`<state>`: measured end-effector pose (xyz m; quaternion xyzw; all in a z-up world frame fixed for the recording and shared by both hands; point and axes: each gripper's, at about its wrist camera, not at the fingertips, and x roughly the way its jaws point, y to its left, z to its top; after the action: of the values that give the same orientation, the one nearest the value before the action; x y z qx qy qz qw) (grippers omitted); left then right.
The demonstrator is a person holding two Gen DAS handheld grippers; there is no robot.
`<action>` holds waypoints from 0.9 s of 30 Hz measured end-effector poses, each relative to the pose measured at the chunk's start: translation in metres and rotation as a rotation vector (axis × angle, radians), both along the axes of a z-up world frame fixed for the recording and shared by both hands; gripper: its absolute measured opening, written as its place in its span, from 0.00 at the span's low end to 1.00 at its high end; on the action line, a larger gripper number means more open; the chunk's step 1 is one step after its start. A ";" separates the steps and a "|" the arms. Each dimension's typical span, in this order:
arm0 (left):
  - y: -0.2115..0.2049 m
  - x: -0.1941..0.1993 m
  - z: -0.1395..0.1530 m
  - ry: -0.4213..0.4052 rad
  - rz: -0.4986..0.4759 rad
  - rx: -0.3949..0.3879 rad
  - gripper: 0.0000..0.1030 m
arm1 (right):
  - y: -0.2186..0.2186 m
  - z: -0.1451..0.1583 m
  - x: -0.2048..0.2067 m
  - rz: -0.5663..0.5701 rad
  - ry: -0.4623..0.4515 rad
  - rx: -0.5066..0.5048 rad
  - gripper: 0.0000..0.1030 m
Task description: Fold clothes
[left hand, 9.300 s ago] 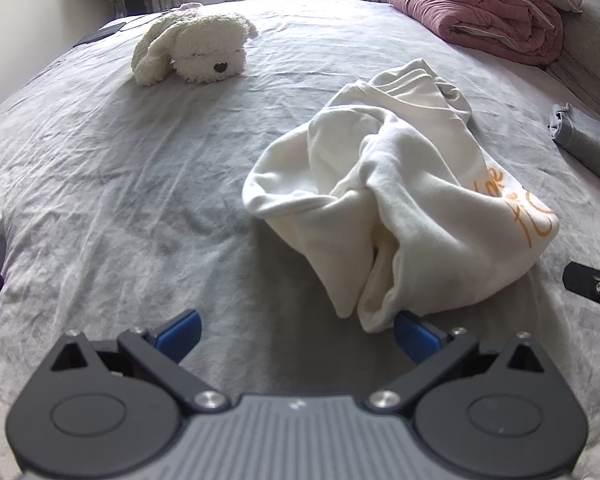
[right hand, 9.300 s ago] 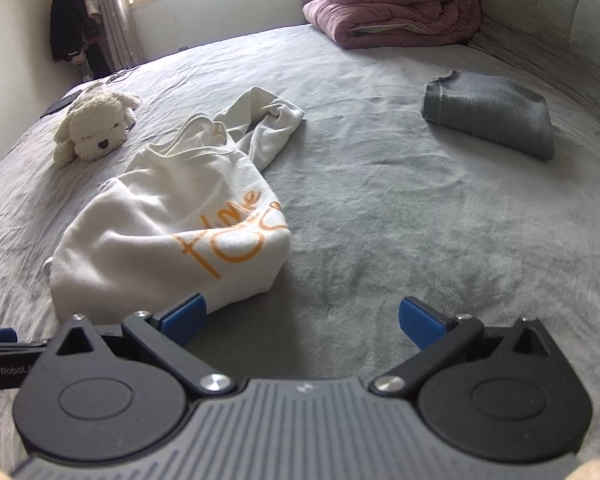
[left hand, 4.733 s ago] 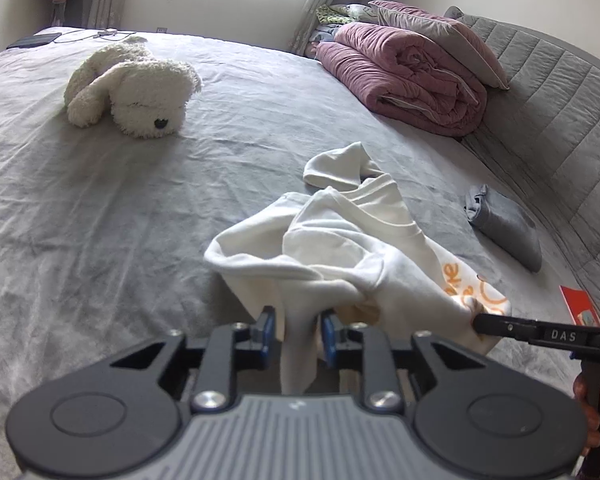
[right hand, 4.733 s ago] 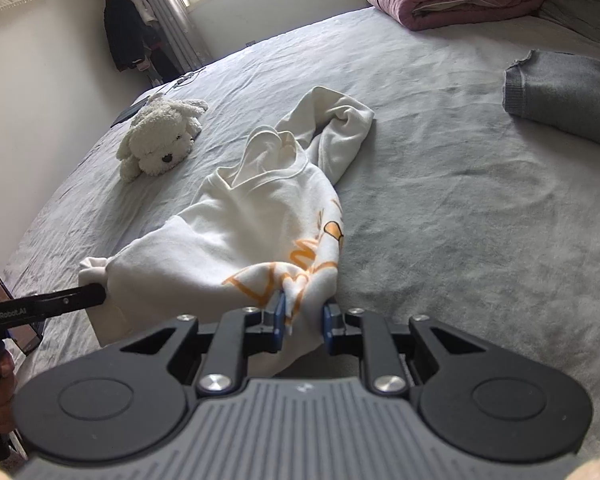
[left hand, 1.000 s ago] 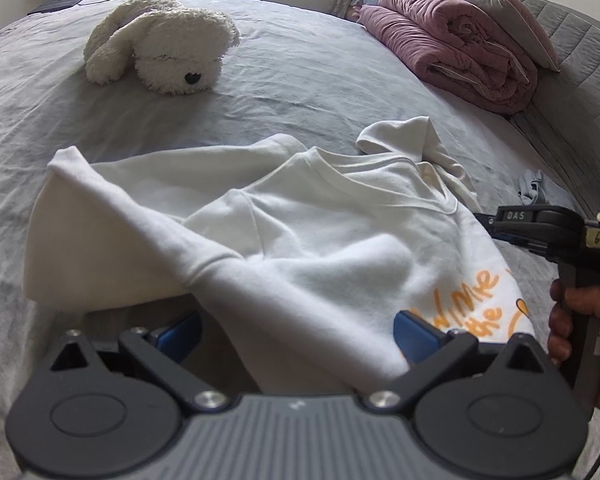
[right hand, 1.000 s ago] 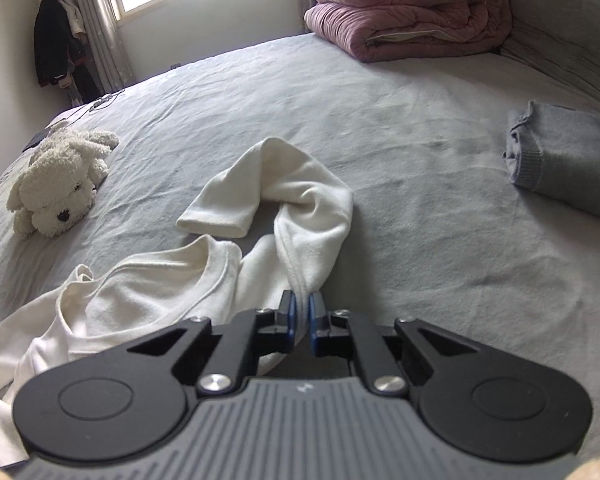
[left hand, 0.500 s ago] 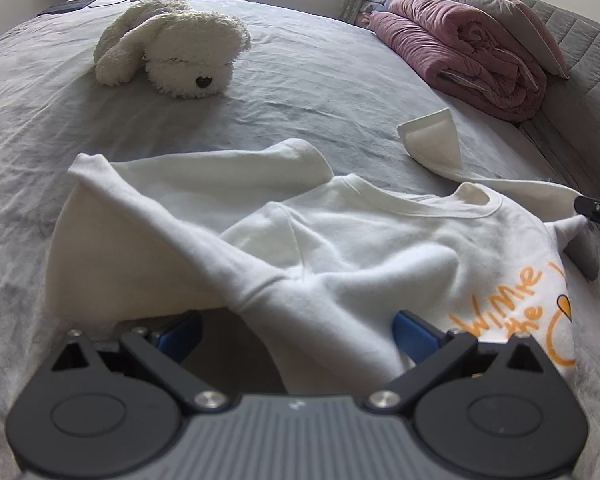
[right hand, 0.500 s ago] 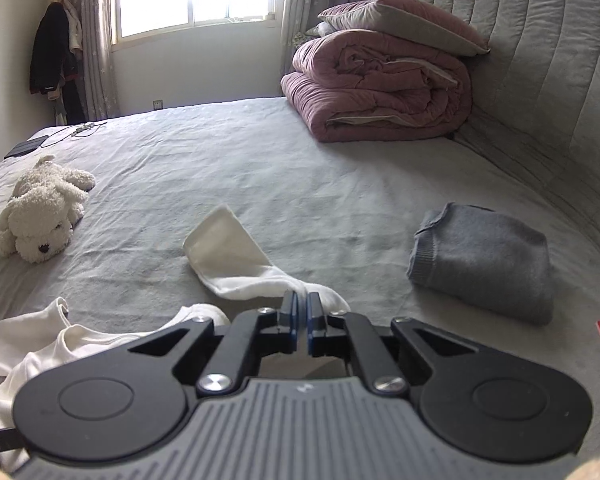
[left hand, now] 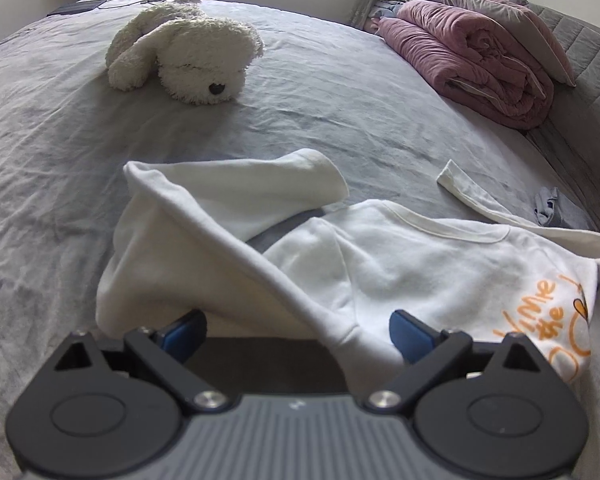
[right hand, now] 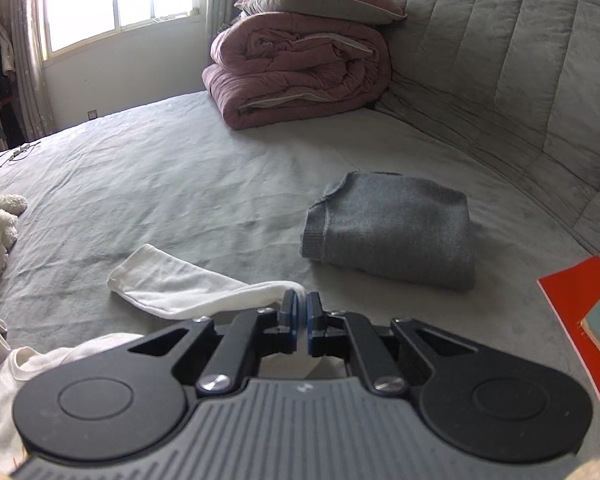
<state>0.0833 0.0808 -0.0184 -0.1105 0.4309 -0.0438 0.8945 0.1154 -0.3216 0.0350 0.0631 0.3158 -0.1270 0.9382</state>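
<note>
The left gripper (left hand: pixel 296 332) sat at the bottom of its view, angled down at the bed (left hand: pixel 60 128), its blue fingers (left hand: pixel 184 330) spread wide apart. The white sweatshirt (left hand: pixel 400 264) lay spread across the middle and right of that frame, and a raised fold of it ran down between the open fingers, which did not press on it. One sleeve (left hand: pixel 236 188) lay folded over toward the frame's centre left, and orange lettering showed at the lower right.

The right gripper (right hand: pixel 300 320) filled the lower half of its view, tilted less steeply, with its jaws pressed together on the sweatshirt's other sleeve (right hand: pixel 188 286). That sleeve stretched from the jaws toward the left of the frame, its cuff lying on the sheet. More of the sweatshirt bunched at the lower left corner.

A folded grey garment (right hand: pixel 392 232) lay right of centre, well apart from the sleeve. A red book (right hand: pixel 580 320) rested at the right edge. A pink quilt (right hand: pixel 300 68) with a pillow on top sat in the upper middle against the headboard (right hand: pixel 520 60). A plush dog (left hand: pixel 184 64) lay in the upper left of the left view.
</note>
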 end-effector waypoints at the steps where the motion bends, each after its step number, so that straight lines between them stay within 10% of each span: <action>1: 0.000 0.000 0.000 0.000 -0.001 0.003 0.96 | -0.002 -0.005 0.000 -0.007 0.012 0.010 0.04; 12: 0.008 -0.007 0.012 -0.007 -0.013 -0.009 0.90 | -0.003 -0.025 -0.017 0.053 0.087 0.117 0.19; 16: 0.017 -0.012 0.019 -0.008 -0.007 -0.037 0.84 | 0.003 -0.026 -0.028 0.083 0.086 0.146 0.52; 27: 0.026 -0.008 -0.007 0.122 -0.017 -0.347 0.66 | 0.013 -0.035 -0.052 0.189 0.101 0.478 0.54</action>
<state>0.0750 0.1067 -0.0253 -0.2618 0.4714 -0.1182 0.8338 0.0634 -0.3091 -0.0002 0.2466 0.3877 0.0364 0.8874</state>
